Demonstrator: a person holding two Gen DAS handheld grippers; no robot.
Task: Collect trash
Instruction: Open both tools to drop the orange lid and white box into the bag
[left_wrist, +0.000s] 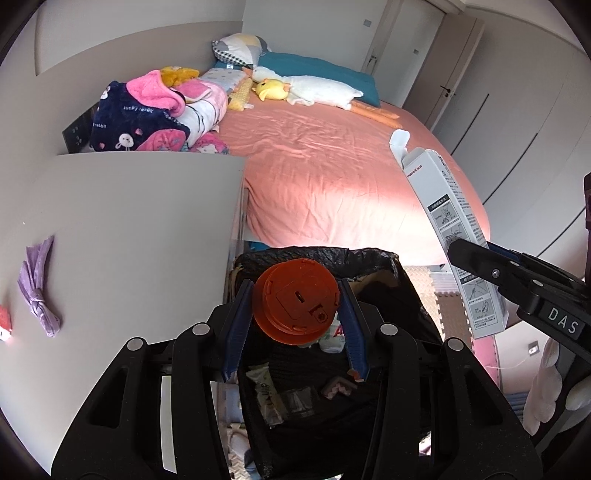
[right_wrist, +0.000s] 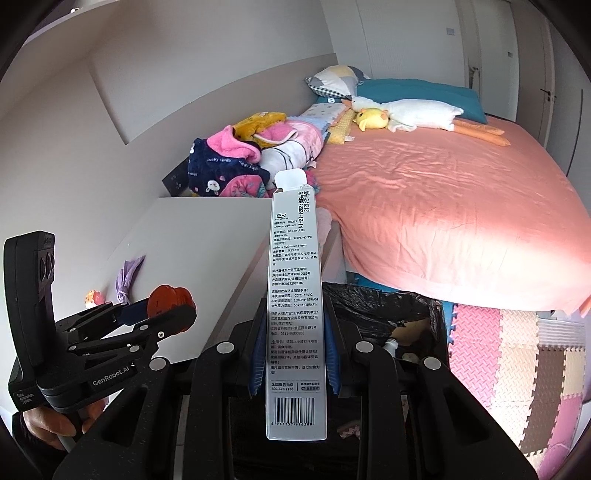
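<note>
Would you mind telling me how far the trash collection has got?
Done: wrappers already lie in the black-lined bin. In hand: the left gripper grips an orange round piece above the bin, and the right gripper clamps a long white carton. Left: dropping both in; a purple bow remains on the white tabletop.

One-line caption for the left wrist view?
Left gripper holds an orange disc above the black-lined trash bin.

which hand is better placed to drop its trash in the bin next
Left, probably. The left gripper holds the orange cap right over the black-lined bin. The right gripper holds the long white box nearer the bin's edge.
</note>
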